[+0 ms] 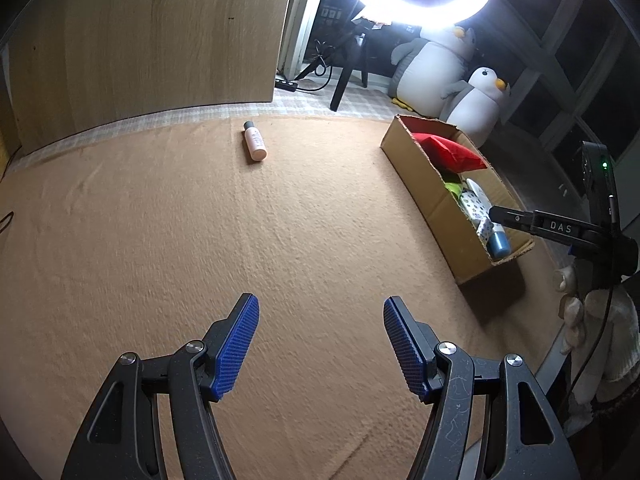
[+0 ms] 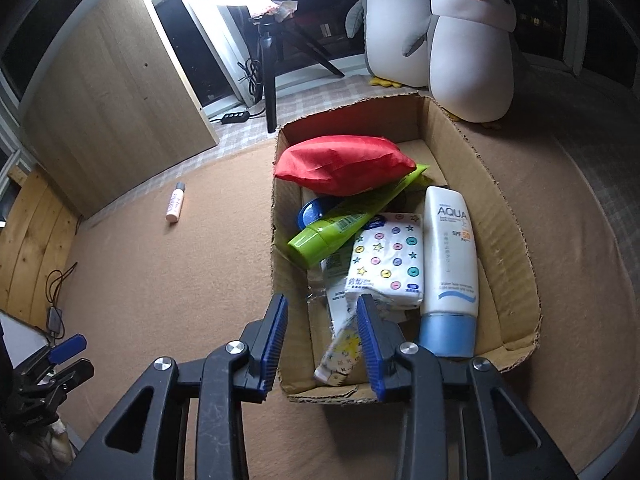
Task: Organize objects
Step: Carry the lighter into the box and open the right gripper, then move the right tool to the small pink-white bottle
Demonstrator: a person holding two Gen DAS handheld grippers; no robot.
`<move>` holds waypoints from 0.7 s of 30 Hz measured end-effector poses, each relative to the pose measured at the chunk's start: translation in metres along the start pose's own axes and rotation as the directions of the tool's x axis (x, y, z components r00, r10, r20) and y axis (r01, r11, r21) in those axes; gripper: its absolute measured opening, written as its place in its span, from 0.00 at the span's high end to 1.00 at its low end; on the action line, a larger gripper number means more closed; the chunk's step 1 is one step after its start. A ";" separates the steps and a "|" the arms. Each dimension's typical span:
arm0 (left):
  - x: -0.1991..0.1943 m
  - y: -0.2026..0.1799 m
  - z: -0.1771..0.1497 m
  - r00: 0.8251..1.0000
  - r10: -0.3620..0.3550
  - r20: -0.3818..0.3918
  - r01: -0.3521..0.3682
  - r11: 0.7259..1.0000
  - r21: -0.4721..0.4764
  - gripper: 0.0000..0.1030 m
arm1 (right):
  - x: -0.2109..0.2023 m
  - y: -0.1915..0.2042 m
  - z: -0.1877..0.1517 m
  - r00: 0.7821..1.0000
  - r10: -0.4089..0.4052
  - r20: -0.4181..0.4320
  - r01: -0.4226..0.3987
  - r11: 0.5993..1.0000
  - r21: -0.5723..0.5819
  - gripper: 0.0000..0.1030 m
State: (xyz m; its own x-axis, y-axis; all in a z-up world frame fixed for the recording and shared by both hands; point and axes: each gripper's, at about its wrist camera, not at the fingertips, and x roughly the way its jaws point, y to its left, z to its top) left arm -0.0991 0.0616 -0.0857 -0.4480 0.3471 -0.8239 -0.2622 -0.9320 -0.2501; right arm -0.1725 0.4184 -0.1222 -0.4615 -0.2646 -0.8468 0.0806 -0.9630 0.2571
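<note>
A small peach plastic bottle with a grey cap is lying alone on the tan carpet, well apart from the open cardboard box. The left claw is being held spread and empty; a sideways pinch across the body would suit. The right claw is hovering parted over the box, pinching nothing.

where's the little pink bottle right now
The pink bottle lies on its side on the tan mat, outside and to the left of the cardboard box, near the wooden panel; neither pair of tongs touches it.
</note>
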 end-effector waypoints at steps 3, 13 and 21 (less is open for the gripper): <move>-0.003 -0.001 -0.001 1.000 -0.001 0.006 0.001 1.000 0.000 0.34 | -0.001 0.004 -0.001 1.000 0.003 0.001 -0.003 1.000 -0.002 0.68; -0.012 -0.001 -0.004 1.000 0.002 0.021 -0.002 1.000 0.002 0.34 | -0.011 0.031 -0.007 1.000 0.020 0.015 -0.019 0.999 -0.042 0.64; -0.016 0.002 -0.004 1.000 0.003 0.028 -0.003 1.000 0.002 0.34 | -0.017 0.059 -0.012 0.999 0.046 0.016 -0.045 0.996 -0.082 0.60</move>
State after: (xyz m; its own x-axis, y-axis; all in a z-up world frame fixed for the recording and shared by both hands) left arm -0.0889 0.0536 -0.0756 -0.4722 0.3472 -0.8102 -0.2625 -0.9329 -0.2467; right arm -0.1492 0.3658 -0.0981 -0.4712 -0.3082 -0.8264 0.1734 -0.9510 0.2558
